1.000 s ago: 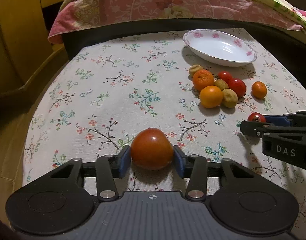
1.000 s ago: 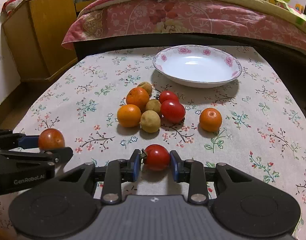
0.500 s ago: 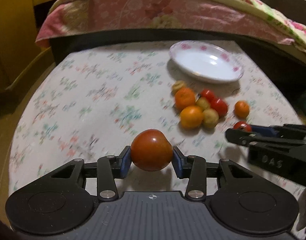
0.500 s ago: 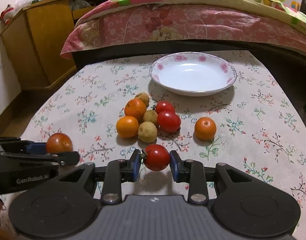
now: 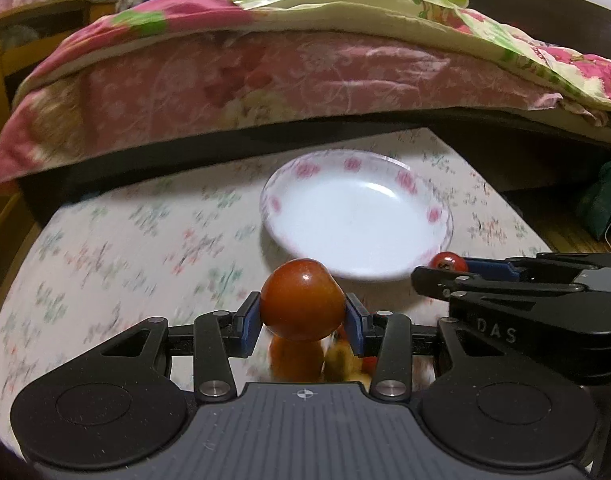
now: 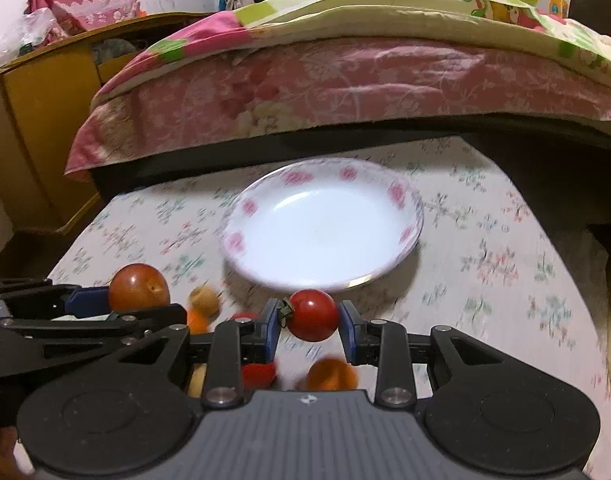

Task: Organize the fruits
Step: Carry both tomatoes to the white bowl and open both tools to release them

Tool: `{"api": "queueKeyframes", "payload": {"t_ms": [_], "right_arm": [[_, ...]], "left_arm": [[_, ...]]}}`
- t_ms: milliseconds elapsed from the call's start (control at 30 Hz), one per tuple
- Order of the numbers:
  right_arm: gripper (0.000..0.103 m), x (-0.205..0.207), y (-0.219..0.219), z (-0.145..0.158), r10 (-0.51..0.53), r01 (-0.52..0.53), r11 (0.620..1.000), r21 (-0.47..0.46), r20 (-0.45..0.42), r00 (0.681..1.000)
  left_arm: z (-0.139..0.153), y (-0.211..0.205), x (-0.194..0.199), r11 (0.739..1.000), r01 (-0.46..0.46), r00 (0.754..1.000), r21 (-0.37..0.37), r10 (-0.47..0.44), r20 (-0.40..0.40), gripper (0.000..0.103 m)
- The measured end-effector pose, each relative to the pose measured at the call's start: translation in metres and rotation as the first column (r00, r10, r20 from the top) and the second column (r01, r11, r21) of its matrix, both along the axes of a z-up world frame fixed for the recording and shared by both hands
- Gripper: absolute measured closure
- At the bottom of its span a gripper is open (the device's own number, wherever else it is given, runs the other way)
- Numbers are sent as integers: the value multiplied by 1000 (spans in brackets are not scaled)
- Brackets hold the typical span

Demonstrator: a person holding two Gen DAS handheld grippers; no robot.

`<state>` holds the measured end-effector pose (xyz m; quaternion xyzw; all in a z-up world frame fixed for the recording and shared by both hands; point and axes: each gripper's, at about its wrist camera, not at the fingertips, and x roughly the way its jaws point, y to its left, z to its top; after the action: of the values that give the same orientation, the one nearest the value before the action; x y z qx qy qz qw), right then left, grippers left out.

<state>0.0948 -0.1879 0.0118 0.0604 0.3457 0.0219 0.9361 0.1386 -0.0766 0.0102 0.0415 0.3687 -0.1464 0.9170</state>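
Observation:
My left gripper (image 5: 302, 318) is shut on a large orange-red tomato (image 5: 301, 298), held above the floral tablecloth just short of the white plate (image 5: 433, 212) with pink flowers. My right gripper (image 6: 310, 322) is shut on a small red tomato (image 6: 312, 315), also close to the plate's (image 6: 245, 208) near rim. Each gripper shows in the other's view: the right gripper (image 5: 445, 266) at the right with its small tomato (image 5: 447, 261), the left gripper (image 6: 139, 300) at the left with its big tomato (image 6: 138, 286). The remaining fruit pile lies blurred under the grippers, mostly hidden.
A brown fruit (image 6: 203, 299) and an orange (image 6: 331, 374) of the pile peek out below the grippers. A bed with a pink floral quilt (image 6: 345, 80) rises right behind the table. A yellow wooden cabinet (image 6: 37, 120) stands at the left.
Both grippers have moved forward and slightly up over the fruit pile toward the plate, each keeping its tomato. The plate now looms much larger and the pile has slipped beneath them.

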Motion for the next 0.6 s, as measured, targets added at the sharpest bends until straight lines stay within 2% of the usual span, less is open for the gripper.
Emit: {"api": "queueKeyframes", "payload": {"t_ms": [267,600], "right_arm": [[72,41,-16,-8,2,-2,1000,-3,7,1000],[71,62,-28,-22,-6,6,1000,21,-7,1000]], "left_arm": [[-9,-14,39,1000,8,1000,-1,-8,-5,52],[-15,-23,56,999,21,1000,32,-21,12,53]]}}
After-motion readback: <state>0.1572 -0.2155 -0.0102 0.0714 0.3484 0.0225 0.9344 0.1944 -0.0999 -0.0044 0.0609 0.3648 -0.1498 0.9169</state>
